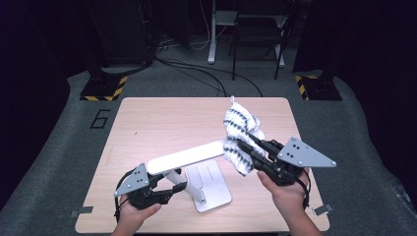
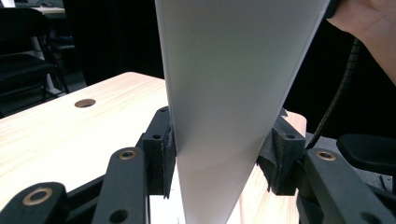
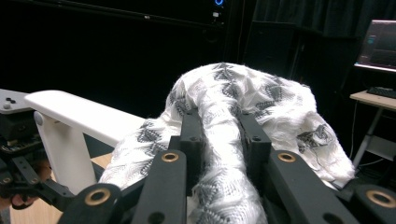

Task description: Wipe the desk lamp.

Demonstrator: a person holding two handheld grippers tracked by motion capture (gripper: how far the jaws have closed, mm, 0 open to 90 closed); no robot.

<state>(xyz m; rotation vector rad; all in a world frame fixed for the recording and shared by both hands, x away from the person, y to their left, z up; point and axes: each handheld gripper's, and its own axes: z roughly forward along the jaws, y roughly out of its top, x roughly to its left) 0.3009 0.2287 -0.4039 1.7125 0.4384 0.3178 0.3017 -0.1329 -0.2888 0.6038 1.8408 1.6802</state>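
A white desk lamp (image 1: 189, 156) stands on its flat base (image 1: 209, 189) near the table's front edge, its long bar reaching up and to the right. My left gripper (image 1: 173, 186) is shut on the lamp's white panel (image 2: 224, 93), with both pads (image 2: 167, 154) pressed against its sides. A white cloth with a dark pattern (image 1: 239, 125) drapes over the bar's right end. My right gripper (image 1: 247, 147) is shut on this cloth (image 3: 280, 102), which bunches between its jaws. In the right gripper view the lamp bar (image 3: 79, 114) runs off to the left.
The wooden table (image 1: 147, 118) has a round hole (image 2: 85, 103) in its top. Beyond its far edge are cables on grey floor, a chair and desk legs (image 1: 255, 44), and two stands with yellow-black bases (image 1: 103, 88).
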